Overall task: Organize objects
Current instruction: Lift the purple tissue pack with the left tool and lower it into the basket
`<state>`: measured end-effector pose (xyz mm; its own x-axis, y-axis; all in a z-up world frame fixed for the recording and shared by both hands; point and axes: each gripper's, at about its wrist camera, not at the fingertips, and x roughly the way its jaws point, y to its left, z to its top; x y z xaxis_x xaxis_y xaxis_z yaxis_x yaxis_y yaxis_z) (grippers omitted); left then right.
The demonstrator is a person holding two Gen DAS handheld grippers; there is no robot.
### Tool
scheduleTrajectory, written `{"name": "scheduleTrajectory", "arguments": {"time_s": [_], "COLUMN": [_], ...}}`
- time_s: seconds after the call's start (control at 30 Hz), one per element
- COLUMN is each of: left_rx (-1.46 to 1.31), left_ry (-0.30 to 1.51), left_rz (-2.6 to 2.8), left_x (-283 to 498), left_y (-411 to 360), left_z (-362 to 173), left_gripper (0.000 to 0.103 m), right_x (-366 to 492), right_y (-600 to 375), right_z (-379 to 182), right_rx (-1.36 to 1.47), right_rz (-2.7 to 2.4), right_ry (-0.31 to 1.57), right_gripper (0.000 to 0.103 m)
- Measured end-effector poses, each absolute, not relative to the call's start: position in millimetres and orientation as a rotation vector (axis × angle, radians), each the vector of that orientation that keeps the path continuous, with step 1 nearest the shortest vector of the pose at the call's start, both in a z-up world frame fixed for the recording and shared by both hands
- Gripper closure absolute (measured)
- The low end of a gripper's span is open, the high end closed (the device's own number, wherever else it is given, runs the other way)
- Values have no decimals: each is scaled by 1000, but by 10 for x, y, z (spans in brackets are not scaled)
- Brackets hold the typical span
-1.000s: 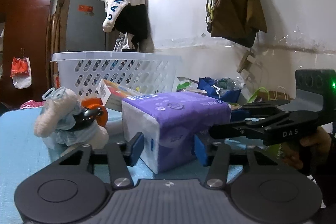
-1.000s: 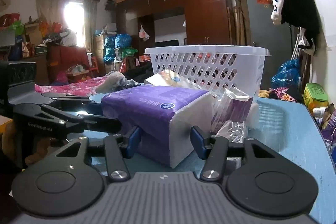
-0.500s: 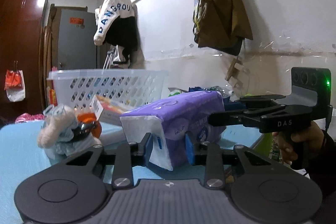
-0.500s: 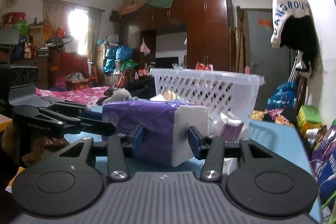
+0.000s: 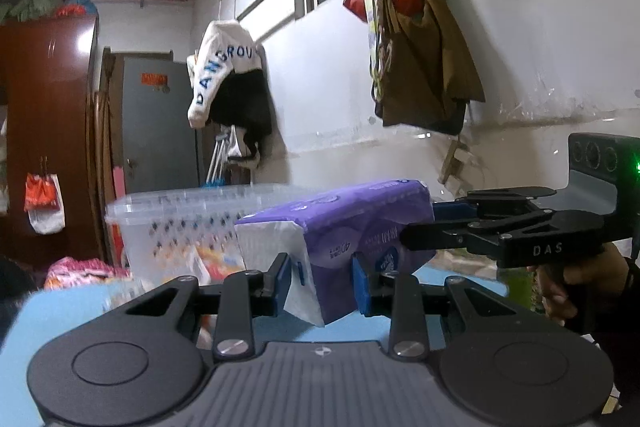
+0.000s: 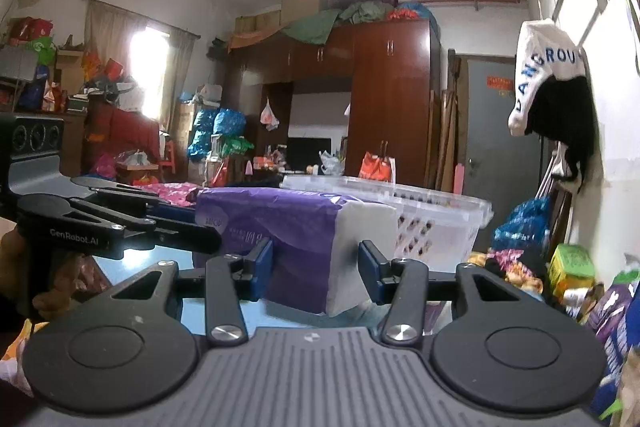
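Note:
A purple and white tissue pack is held in the air between both grippers, above the blue table. My left gripper is shut on its near white end. My right gripper is shut on the other end of the tissue pack. In the left wrist view the right gripper reaches in from the right onto the pack. In the right wrist view the left gripper reaches in from the left. A white plastic laundry basket stands behind the pack; it also shows in the right wrist view.
Colourful packets lie on the table in front of the basket, blurred. Bags and packets pile up at the right by the wall. Clothes and bags hang on the wall above. A brown wardrobe stands behind.
Both grippers have closed on the tissue pack and lifted it off the table, up to the level of the basket rim. The plush toy has dropped out of the left wrist view.

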<state>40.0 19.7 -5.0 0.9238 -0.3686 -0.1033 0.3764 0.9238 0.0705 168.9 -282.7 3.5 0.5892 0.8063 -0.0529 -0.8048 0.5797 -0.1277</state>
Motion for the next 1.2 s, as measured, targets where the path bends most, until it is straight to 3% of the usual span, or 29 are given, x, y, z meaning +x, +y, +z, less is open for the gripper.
{"name": "scheduleTrajectory", "arguments": {"time_s": [0.23,0.5,0.9,1.2], "left_rx": [131,124,23,19], "left_ry": [29,79,338,440], "left_rz": [-340,-294,-223,-182], "left_x": [734,1493,2668,2964], "left_y": [254,360,627,655], "left_z": [546,1109,901,729], "left_gripper": [67,66,63,60], "right_x": [2065,2710,3526,3677], "right_y": [-2626,-2380,-1928,-1815], "right_z": [488,712,457,387], "right_rx": [-146,-113,-163,-209], "right_rz": [940,932,874,832], "right_ry": [-45,50,349,462], "right_gripper": [53,53,53,53]}}
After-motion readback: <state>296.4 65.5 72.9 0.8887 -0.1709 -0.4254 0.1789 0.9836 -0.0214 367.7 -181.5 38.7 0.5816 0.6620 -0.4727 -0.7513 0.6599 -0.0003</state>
